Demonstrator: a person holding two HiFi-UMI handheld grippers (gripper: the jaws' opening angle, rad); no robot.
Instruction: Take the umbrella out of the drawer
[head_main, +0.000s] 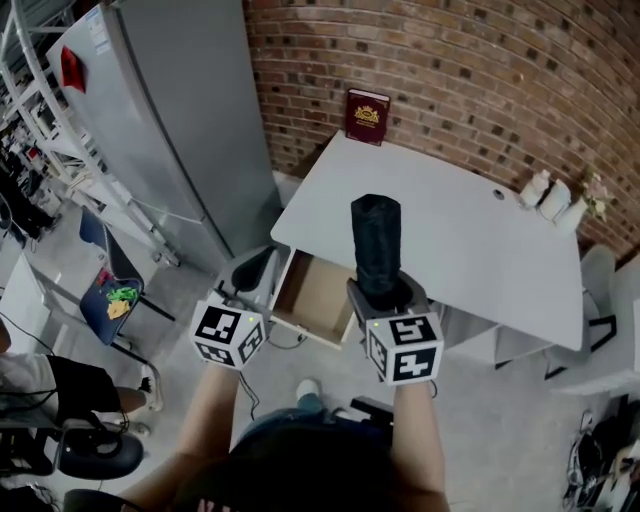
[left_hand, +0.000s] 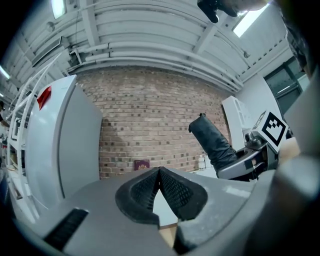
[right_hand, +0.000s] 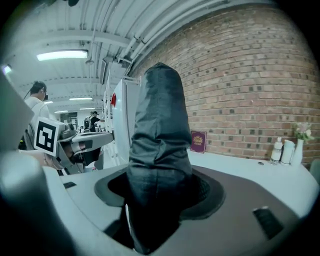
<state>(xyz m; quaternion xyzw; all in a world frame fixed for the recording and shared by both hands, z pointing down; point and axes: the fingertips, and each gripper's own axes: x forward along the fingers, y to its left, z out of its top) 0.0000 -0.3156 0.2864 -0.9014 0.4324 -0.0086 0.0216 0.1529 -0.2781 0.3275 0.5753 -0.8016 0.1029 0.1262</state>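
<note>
The umbrella (head_main: 377, 245) is a short folded one in a black sleeve. It stands upright above the table's near edge, with my right gripper (head_main: 380, 292) shut on its lower end. In the right gripper view the umbrella (right_hand: 159, 150) fills the space between the jaws and rises ahead of the camera. The drawer (head_main: 315, 300) under the table's left end stands pulled open, its brown bottom bare. My left gripper (head_main: 252, 270) hovers just left of the drawer. Its black fingertips (left_hand: 159, 172) meet with nothing between them. The left gripper view shows the umbrella (left_hand: 212, 140) held off to the right.
A white table (head_main: 470, 240) stands against a brick wall. On it are a dark red book (head_main: 367, 116) at the back and small white bottles (head_main: 550, 195) at the right. A grey fridge (head_main: 170, 130) stands to the left, a blue-seated chair (head_main: 110, 295) nearer.
</note>
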